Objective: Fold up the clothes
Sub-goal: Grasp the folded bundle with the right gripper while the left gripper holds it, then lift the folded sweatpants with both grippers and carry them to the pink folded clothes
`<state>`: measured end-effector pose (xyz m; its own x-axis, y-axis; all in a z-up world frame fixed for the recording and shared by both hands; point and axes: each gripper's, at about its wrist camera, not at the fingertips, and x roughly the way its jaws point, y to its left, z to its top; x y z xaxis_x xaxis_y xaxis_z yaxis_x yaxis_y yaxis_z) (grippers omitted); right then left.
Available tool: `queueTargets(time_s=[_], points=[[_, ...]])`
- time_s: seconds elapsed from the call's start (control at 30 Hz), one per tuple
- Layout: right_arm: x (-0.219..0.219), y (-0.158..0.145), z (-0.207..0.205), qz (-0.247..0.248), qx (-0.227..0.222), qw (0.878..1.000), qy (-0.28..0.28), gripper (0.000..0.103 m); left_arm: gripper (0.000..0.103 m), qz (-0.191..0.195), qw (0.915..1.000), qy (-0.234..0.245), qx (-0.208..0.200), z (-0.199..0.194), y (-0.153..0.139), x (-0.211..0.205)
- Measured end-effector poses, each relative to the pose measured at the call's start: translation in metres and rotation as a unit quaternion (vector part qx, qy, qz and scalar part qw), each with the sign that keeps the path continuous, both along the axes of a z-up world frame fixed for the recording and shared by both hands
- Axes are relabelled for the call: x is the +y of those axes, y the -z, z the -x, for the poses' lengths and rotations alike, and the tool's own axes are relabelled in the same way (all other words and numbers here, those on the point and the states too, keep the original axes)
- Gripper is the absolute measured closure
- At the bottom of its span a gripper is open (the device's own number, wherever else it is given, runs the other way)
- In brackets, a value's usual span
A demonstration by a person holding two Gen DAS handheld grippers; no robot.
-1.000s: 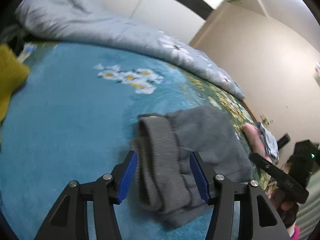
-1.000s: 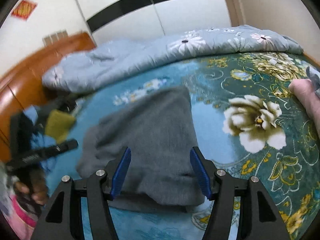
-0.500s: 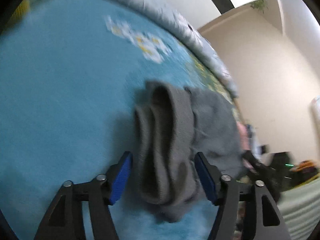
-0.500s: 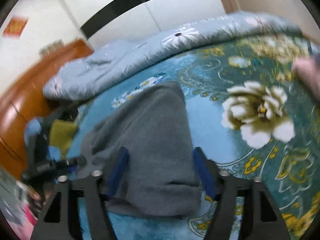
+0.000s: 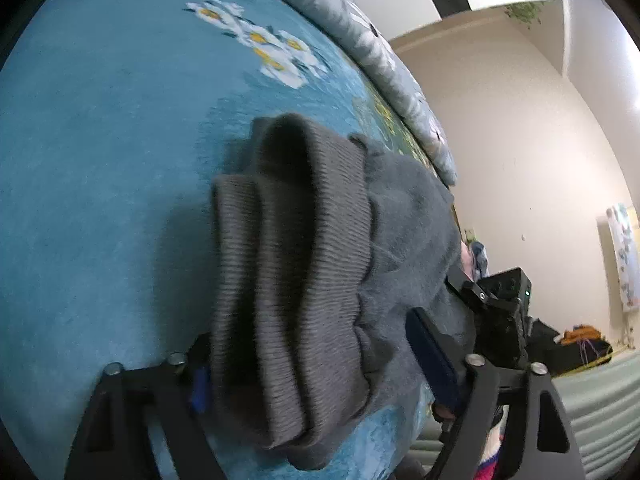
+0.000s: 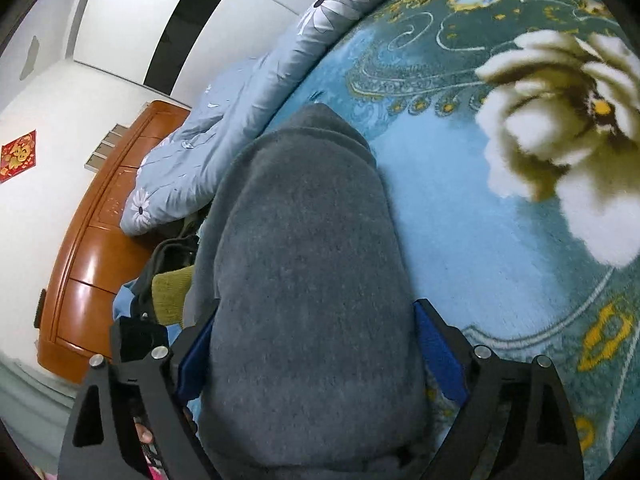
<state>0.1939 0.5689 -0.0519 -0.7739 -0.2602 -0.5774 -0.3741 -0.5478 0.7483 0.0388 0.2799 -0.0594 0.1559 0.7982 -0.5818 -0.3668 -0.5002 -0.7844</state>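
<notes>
Fingers on both grippers are spread wide right now, nothing pinched yet. The left gripper [image 5: 320, 368] has its blue pads straddling the ribbed band end of the grey garment [image 5: 304, 264], and the right gripper [image 6: 316, 356] is straddling the smooth folded end [image 6: 316, 280] of the same garment, one pad on either side of the cloth.

What's changed: a second ago both grippers were hanging back with the garment well out in front of them. Now both have pushed right in, so the cloth fills the gap between the pads in each wrist view and the ribbed band spills over the left gripper's near pad. The garment itself looks like it's kept the same folded-over shape on the blue floral bedspread [image 5: 100, 160], between the rolled-up pale quilt [image 6: 248, 92] and the near edge of the bed.

My read is that this is the setup for closing on both ends at once, to lift or make one more fold. Nothing's clamped, so the fold hasn't started.

Containers: honestly none in view. No basket, no bin. There's an olive-yellow cloth [image 6: 172, 292] beside the garment on the wooden headboard [image 6: 88, 248] side, just lying loose, not in anything.
</notes>
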Motion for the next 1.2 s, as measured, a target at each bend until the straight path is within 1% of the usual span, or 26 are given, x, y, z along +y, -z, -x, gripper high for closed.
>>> queueTargets(time_s=[0.03,0.07,0.13,0.17,0.23,0.3,0.33,0.37,0.4,0.43,0.53,0.6,0.67,0.77,0.9,1.0,1.1,1.2], points=[[-0.001,-0.001,0.001,0.0,-0.003,1.0,0.001,0.012,0.042,0.007,1.0,-0.007,0.001,0.0,0.0,-0.002],[-0.002,-0.002,0.002,0.004,-0.006,1.0,0.003,0.013,0.05,0.012,0.9999,-0.012,0.001,0.0,0.0,-0.003],[-0.003,-0.005,0.002,0.006,-0.014,1.0,0.01,0.019,0.056,0.016,0.9997,-0.017,0.0,0.001,0.002,-0.003],[-0.003,-0.007,0.004,0.003,-0.024,1.0,0.011,0.023,0.061,0.018,0.9997,-0.016,0.002,0.001,0.002,-0.002],[-0.005,-0.011,0.007,-0.001,-0.047,0.999,0.013,0.029,0.065,0.024,0.9996,-0.011,0.003,0.001,-0.001,0.001],[-0.004,-0.015,0.009,0.0,-0.057,0.998,0.015,0.037,0.069,0.022,0.9996,-0.003,0.019,-0.002,-0.013,-0.001],[-0.003,-0.018,0.009,0.004,-0.06,0.998,0.017,0.04,0.071,0.02,0.9994,0.002,0.03,-0.005,-0.021,-0.001],[-0.004,-0.022,0.008,0.002,-0.059,0.998,0.018,0.043,0.071,0.017,0.9989,0.009,0.042,-0.008,-0.029,-0.001],[-0.004,-0.026,0.008,0.0,-0.057,0.998,0.019,0.044,0.071,0.014,0.9981,0.016,0.057,-0.013,-0.039,0.0],[-0.006,-0.032,0.006,-0.005,-0.052,0.998,0.019,0.044,0.071,0.015,0.9972,0.023,0.069,-0.017,-0.048,0.002],[-0.012,-0.055,-0.006,-0.015,-0.018,1.0,0.016,0.044,0.071,0.02,0.9942,0.041,0.097,-0.031,-0.074,0.009],[-0.017,-0.068,-0.016,-0.03,-0.003,0.999,0.012,0.044,0.071,0.013,0.9923,0.048,0.113,-0.043,-0.087,0.011],[-0.019,-0.084,-0.029,-0.057,0.006,0.998,0.01,0.044,0.071,0.005,0.9908,0.054,0.124,-0.053,-0.1,0.017],[-0.019,-0.102,-0.053,-0.076,0.025,0.997,0.016,0.044,0.071,-0.004,0.9877,0.07,0.14,-0.067,-0.117,0.029],[-0.01,-0.119,-0.089,-0.098,0.045,0.994,0.03,0.044,0.071,-0.012,0.9811,0.097,0.167,-0.091,-0.138,0.054],[-0.002,-0.13,-0.117,-0.111,0.058,0.991,0.039,0.044,0.071,-0.017,0.9775,0.121,0.172,-0.105,-0.145,0.079],[0.021,-0.135,-0.151,-0.113,0.066,0.99,0.051,0.044,0.071,-0.024,0.9746,0.15,0.164,-0.12,-0.149,0.111],[0.052,-0.139,-0.182,-0.12,0.054,0.989,0.065,0.045,0.071,-0.018,0.9668,0.192,0.168,-0.141,-0.151,0.154]])
